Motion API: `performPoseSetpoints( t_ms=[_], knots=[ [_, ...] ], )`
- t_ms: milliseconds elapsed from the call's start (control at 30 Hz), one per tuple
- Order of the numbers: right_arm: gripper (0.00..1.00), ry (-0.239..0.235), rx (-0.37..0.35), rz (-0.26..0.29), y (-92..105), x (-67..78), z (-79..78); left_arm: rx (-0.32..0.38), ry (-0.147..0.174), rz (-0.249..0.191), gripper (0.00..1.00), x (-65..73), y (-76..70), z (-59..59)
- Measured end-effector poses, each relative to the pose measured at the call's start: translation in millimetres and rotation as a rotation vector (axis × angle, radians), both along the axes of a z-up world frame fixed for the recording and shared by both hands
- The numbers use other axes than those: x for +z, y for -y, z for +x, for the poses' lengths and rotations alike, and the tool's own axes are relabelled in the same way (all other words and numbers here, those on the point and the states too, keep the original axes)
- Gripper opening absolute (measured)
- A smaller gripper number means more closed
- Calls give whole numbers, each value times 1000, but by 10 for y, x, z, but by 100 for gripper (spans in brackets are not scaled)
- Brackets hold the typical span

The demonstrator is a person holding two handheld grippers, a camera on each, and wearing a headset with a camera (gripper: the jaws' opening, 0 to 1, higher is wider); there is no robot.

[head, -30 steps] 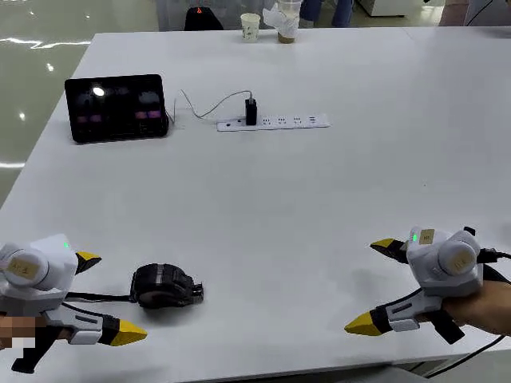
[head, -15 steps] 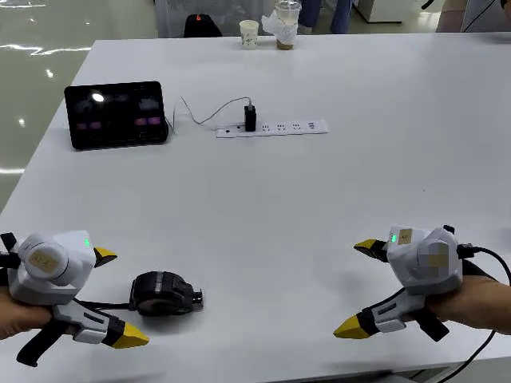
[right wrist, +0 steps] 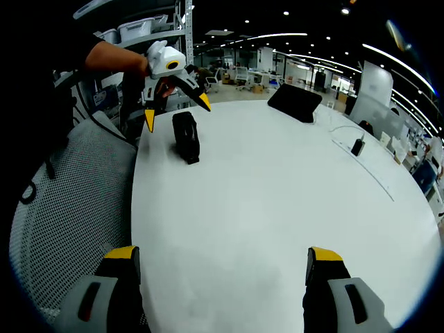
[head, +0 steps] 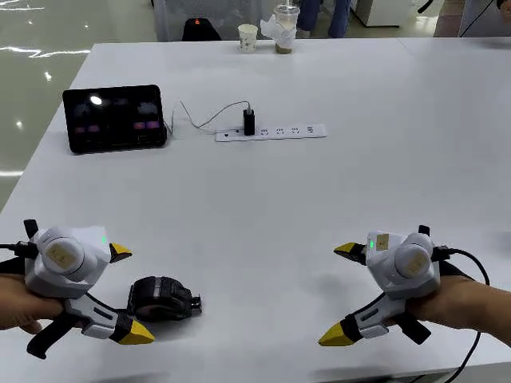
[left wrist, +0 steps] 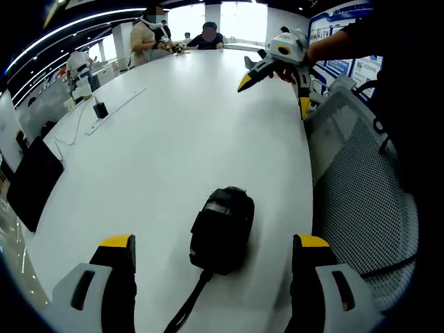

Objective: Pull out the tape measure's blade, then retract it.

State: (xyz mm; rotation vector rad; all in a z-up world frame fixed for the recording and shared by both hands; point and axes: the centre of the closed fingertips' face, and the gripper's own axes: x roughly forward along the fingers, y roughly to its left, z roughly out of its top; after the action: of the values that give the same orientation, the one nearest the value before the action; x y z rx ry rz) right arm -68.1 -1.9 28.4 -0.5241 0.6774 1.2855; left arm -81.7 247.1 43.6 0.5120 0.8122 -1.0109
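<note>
Tape measure (head: pixel 162 298): black case lying on the white desk (head: pixel 319 191), lower left of the head view, close to the near edge; blade not yet drawn out.
Strap: in the left gripper view a thin black strap (left wrist: pixel 186 316) runs from the case down to the bottom of the frame.
Left gripper (head: pixel 128 293): lower left of the head view, held in a hand; jaws spread wide, one yellow tip on each side of the tape measure, neither touching it.
Right gripper (head: pixel 341 293): lower right of the head view, held in a hand; jaws wide apart with nothing between them, above bare desk, well apart from the tape measure.
Tablet (head: pixel 116 118): dark screen propped at the upper left of the head view.
Power strip (head: pixel 275 131): white, upper centre of the head view, with a black plug (head: pixel 249 122) in it and a thin cable leading toward the tablet.
Cups (head: pixel 248 37): two paper cups at the far edge of the desk, top centre of the head view.
</note>
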Motion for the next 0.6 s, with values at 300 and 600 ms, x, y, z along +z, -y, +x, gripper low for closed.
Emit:
performPoseSetpoints(
  t_ms=[300,600],
  knots=[
    [99,2,38,18,-256,47,4,-92,7,48,84,-31,107,24],
    [99,23,76,47,-565,161,81,-179,7,107,79,-103,178,7]
  ],
)
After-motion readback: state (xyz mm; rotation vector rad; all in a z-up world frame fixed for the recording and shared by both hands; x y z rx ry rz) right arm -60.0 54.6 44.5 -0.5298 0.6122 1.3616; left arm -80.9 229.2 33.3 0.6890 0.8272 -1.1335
